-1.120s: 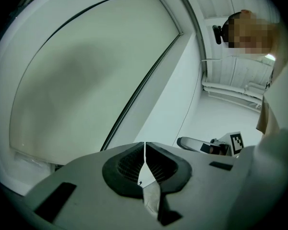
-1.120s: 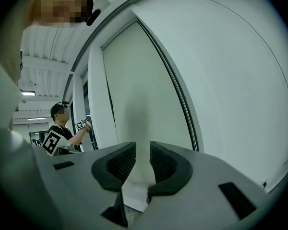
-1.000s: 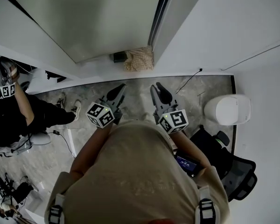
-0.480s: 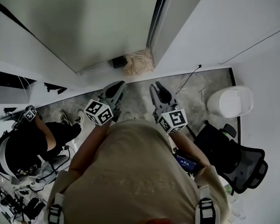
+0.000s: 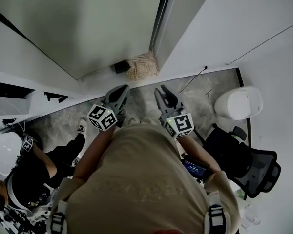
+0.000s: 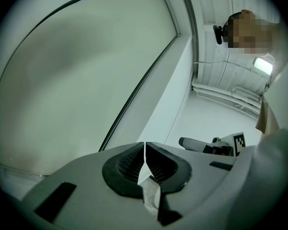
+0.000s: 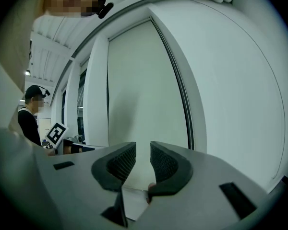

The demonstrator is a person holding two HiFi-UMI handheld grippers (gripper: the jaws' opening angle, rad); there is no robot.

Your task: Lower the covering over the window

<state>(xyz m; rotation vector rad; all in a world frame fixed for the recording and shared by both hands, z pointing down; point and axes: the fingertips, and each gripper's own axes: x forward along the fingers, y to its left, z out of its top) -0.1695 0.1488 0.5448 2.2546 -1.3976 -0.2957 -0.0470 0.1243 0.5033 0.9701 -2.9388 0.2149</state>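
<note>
Covering (image 5: pixel 88 23) hangs down; square-marker cube (image 5: pixel 102 117) tops left claw (image 5: pixel 123 88).

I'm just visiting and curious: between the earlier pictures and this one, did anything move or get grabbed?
The person in black at the left slid toward the picture's lower left, partly because the view swung a little. Nothing was taken hold of or let go. Unchanged: the left gripper, jaws shut, and the right gripper, jaws apart and empty, point at the window covering as before.
</note>
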